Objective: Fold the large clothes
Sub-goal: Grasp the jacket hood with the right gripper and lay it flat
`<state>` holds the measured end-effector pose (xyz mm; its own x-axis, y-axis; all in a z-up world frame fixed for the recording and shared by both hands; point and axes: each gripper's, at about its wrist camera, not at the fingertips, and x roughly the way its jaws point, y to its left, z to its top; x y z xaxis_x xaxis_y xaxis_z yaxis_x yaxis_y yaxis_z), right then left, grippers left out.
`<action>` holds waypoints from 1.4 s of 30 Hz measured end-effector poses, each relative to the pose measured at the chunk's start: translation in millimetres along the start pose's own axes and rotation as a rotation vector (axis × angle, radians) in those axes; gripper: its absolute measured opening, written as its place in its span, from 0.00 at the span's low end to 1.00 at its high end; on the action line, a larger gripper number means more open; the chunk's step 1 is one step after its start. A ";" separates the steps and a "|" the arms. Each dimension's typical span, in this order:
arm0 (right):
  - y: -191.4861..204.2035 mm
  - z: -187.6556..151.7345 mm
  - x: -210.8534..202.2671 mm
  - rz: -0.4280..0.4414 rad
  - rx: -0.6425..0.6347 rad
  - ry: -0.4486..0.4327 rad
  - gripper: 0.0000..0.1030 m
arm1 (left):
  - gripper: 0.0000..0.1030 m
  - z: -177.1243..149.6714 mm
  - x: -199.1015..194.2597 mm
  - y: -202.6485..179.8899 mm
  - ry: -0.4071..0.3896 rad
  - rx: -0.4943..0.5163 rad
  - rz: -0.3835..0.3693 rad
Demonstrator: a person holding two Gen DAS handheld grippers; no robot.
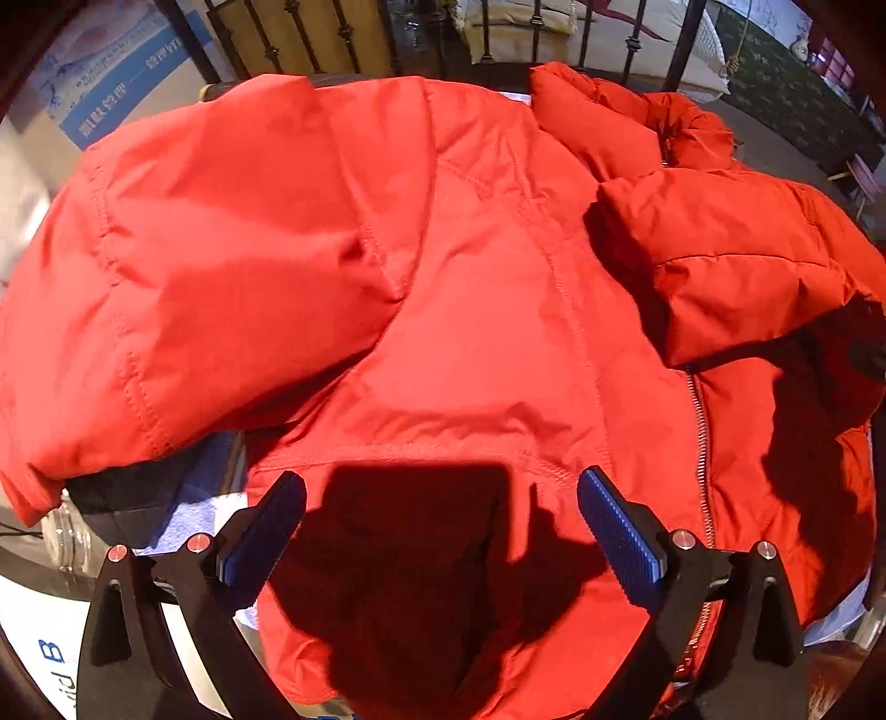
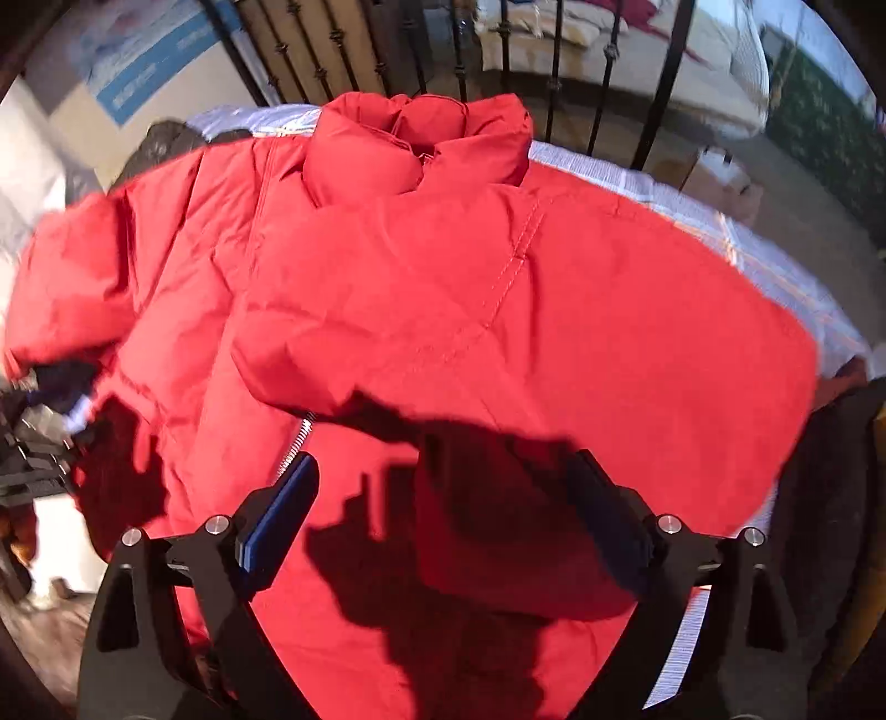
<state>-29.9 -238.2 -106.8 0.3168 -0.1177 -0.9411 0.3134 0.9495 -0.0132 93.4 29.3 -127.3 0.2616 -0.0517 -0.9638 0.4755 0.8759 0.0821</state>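
Observation:
A large red padded jacket (image 1: 470,310) lies spread over a small table, front up, with its zipper (image 1: 702,443) running toward the collar (image 1: 626,122). One sleeve (image 1: 183,288) lies folded across the left side. My left gripper (image 1: 443,498) is open above the jacket's hem, holding nothing. In the right wrist view the jacket (image 2: 443,310) fills the frame, collar (image 2: 421,144) at the far end, and the other sleeve (image 2: 554,354) lies folded across the body. My right gripper (image 2: 443,487) is open just above the sleeve's cuff end, empty.
A light striped cloth (image 2: 720,221) covers the table under the jacket. A black iron railing (image 1: 387,39) stands behind it, with cushions beyond. A white container with blue letters (image 1: 39,637) sits low at the left. Dark items (image 2: 44,443) lie at the table's left.

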 end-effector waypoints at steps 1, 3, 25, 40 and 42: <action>4.0 -0.6 -4.9 -0.054 -0.019 -0.017 0.88 | 0.94 3.8 1.9 -4.3 0.000 0.015 -0.012; 4.5 -6.6 -14.9 -0.066 -0.012 -0.045 0.88 | 0.94 14.1 5.0 -16.1 -0.011 0.056 -0.045; -126.3 -94.8 -45.5 -0.048 0.573 0.004 0.88 | 0.23 112.0 46.1 -144.1 -0.040 0.361 -0.206; -99.9 -46.6 -27.3 0.013 0.486 -0.020 0.88 | 0.38 59.1 39.3 -82.4 -0.008 0.373 -0.038; -83.8 -34.6 -20.9 -0.002 0.412 -0.013 0.88 | 0.68 56.6 51.4 -86.7 0.004 0.372 0.006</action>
<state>-93.7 -305.2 -97.7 0.3260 -0.1254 -0.9370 0.6456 0.7536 0.1237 113.1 -76.5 -169.5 0.2624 -0.0447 -0.9639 0.7470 0.6418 0.1736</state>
